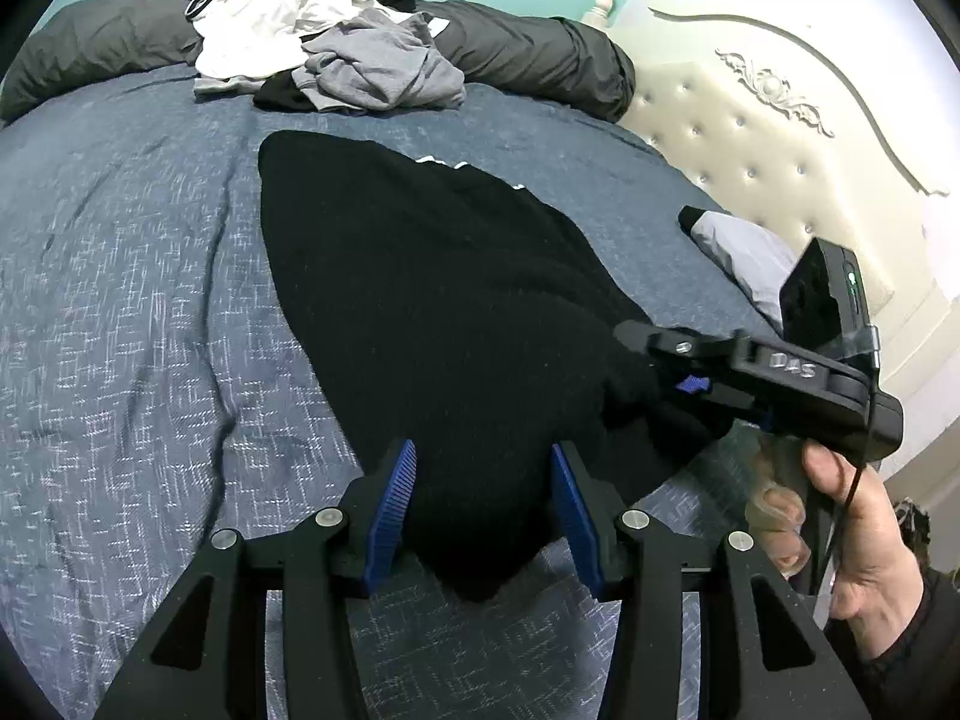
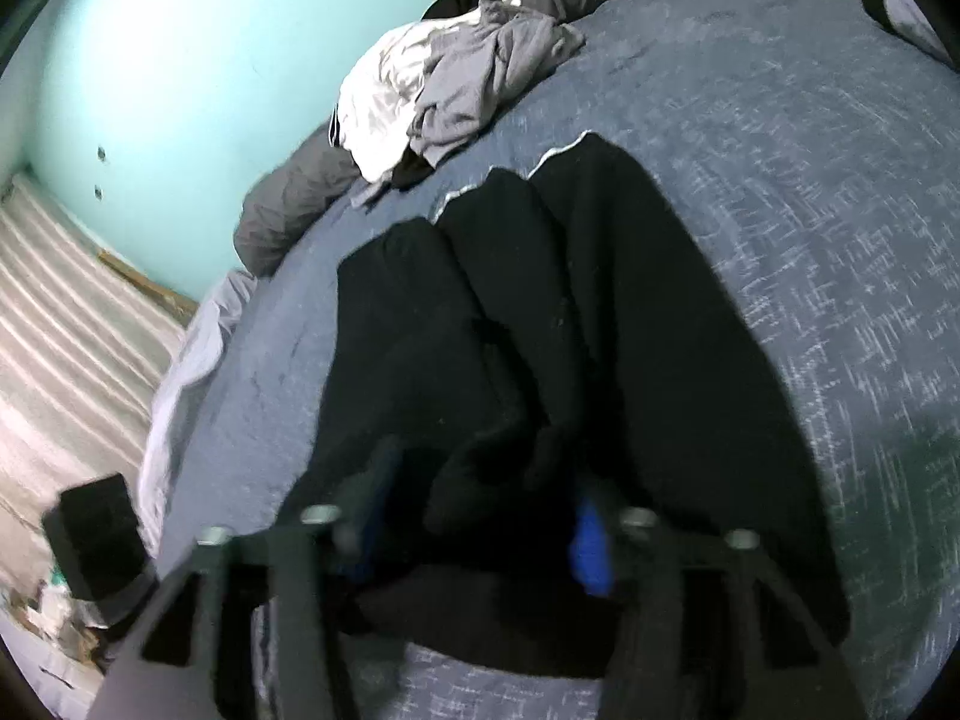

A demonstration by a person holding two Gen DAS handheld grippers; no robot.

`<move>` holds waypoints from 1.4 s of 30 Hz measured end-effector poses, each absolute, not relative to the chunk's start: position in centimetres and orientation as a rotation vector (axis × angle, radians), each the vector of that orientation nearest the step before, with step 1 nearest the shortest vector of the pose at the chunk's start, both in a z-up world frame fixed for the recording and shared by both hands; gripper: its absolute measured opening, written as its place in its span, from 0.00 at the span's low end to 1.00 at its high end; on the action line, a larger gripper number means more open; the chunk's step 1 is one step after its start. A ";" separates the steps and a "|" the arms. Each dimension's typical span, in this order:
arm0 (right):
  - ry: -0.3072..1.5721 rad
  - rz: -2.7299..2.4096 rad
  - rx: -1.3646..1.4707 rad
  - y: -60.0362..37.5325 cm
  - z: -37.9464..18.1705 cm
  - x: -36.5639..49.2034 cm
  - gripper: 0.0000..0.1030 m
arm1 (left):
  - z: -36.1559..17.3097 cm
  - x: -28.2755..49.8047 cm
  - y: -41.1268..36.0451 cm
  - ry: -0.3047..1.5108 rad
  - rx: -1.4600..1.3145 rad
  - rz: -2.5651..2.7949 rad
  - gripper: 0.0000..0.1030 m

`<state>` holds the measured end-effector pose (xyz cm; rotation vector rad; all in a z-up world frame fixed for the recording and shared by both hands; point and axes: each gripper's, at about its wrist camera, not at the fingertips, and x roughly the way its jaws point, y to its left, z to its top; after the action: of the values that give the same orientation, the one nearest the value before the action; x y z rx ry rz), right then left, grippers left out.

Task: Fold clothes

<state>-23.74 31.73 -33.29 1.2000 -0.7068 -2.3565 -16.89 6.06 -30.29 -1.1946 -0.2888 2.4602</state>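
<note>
a: blue flecked bedspread [image 1: 120,276] under us; black knit garment [image 1: 420,300] lies flat, near hem between left gripper [image 1: 483,510], jaws half open, not pinching.
b: right gripper [image 2: 480,534] blurred, grip unclear. we close both evenly, then fold.

Right gripper's fingers [image 2: 591,546] motion-blurred, black garment [image 2: 600,330] covering their tips; grip unclear.

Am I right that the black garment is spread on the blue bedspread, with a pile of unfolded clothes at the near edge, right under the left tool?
Not quite: the pile of unfolded clothes lies at the far side, against the dark pillows, beyond the black garment on the blue bedspread. The left wrist view shows this.
</note>
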 end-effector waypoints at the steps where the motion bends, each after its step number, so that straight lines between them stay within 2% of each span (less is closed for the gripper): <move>1: -0.669 -2.369 1.198 31.4 -33.2 -23.7 0.18 | -30.3 -16.9 6.2 -0.274 -1.195 2.463 0.49; 2: -0.635 -2.382 1.187 31.2 -32.9 -23.6 0.12 | -30.2 -16.9 6.3 -0.264 -1.194 2.467 0.49; 4: -0.569 -2.419 1.150 30.7 -32.0 -23.2 0.09 | -30.1 -16.9 6.5 -0.245 -1.195 2.473 0.49; 12: -0.504 -2.572 0.971 33.2 -27.3 -20.3 0.06 | -28.8 -16.6 7.7 -0.232 -1.162 2.447 0.49; 19: -0.714 -2.487 1.260 35.8 -33.0 -20.7 0.06 | -29.4 -16.7 8.6 -0.182 -1.196 2.426 0.49; 24: -0.646 -2.520 1.260 35.2 -32.4 -20.6 0.06 | -29.6 -16.9 7.7 -0.234 -1.212 2.427 0.49; 27: -0.740 -2.469 1.297 36.2 -33.2 -20.9 0.15 | -29.6 -17.0 7.7 -0.234 -1.216 2.425 0.49; 28: -0.769 -2.465 1.302 36.8 -33.2 -20.9 0.25 | -29.6 -17.0 7.8 -0.233 -1.216 2.424 0.49; 29: -0.782 -2.478 1.302 37.3 -32.8 -20.8 0.29 | -29.6 -17.0 7.8 -0.232 -1.218 2.424 0.49; 32: -0.748 -2.550 1.266 38.6 -30.7 -20.6 0.34 | -29.6 -17.0 7.7 -0.244 -1.226 2.420 0.49; 37: -0.591 -2.515 1.259 37.6 -27.3 -22.5 0.35 | -29.6 -16.9 7.7 -0.245 -1.236 2.413 0.49; 42: -0.387 -2.431 1.363 34.6 -27.8 -25.6 0.36 | -29.8 -16.8 7.5 -0.255 -1.244 2.407 0.49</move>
<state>-25.62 34.60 -27.78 1.3634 -0.3867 -2.4314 -16.80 7.54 -29.85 -1.2439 -0.2550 2.4072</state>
